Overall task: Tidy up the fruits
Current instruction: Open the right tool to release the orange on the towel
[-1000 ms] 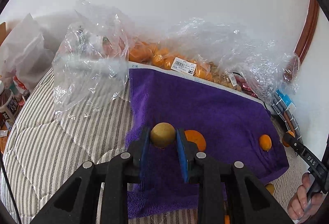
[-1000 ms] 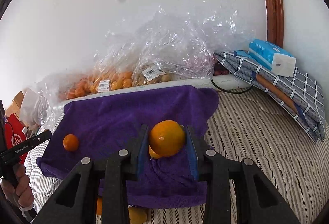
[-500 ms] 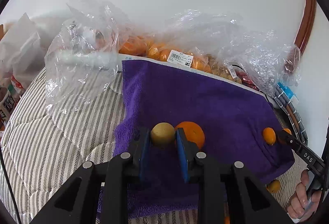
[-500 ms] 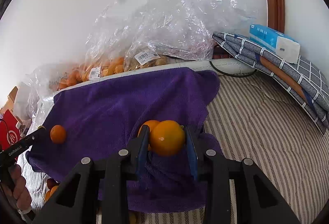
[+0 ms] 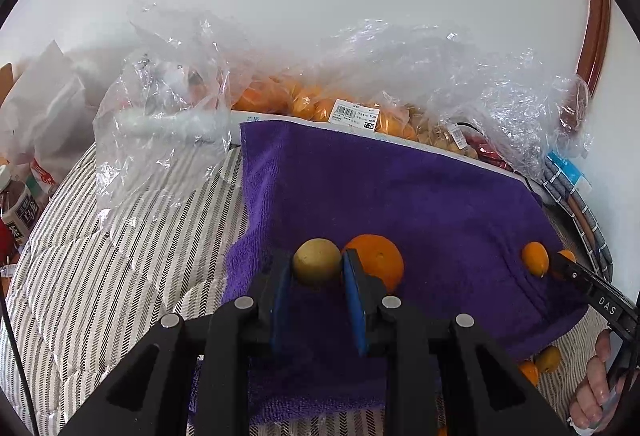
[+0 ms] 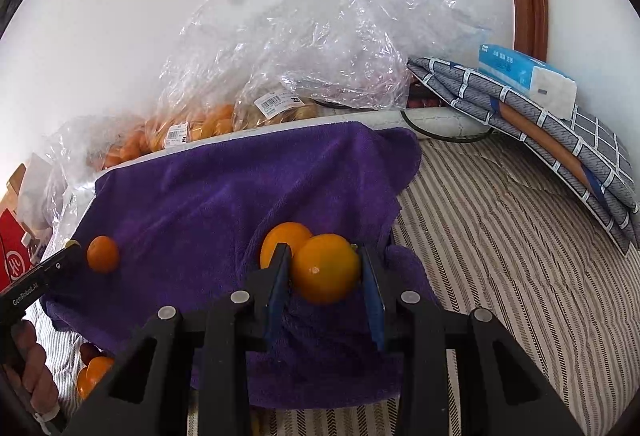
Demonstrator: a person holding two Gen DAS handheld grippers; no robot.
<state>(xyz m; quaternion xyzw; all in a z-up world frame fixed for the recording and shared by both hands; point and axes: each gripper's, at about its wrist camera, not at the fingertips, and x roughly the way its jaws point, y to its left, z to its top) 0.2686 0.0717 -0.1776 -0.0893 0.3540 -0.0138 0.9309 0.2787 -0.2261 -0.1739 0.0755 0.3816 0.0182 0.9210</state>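
Note:
My left gripper (image 5: 317, 270) is shut on a small yellow-brown round fruit (image 5: 316, 260), held low over the purple towel (image 5: 400, 195). An orange (image 5: 378, 260) lies on the towel just right of it. My right gripper (image 6: 325, 270) is shut on a yellow-orange fruit (image 6: 326, 268) just above the towel (image 6: 220, 203), beside another orange (image 6: 282, 240) on its left. A small mandarin (image 6: 103, 254) lies at the towel's left, next to the left gripper's tip (image 6: 44, 276). In the left view the same mandarin (image 5: 535, 258) sits by the right gripper's tip (image 5: 592, 292).
Clear plastic bags of oranges (image 5: 312, 103) and other fruit (image 6: 280, 107) line the wall behind the towel. A crumpled empty bag (image 5: 160, 131) lies at left. Folded checked cloth with a tissue pack (image 6: 528, 75) sits at right. Loose fruit (image 6: 94, 372) lies off the towel's front edge.
Both grippers moved forward and down over the towel with their fruits. The left one came up beside the orange; the right one came down next to the other orange.

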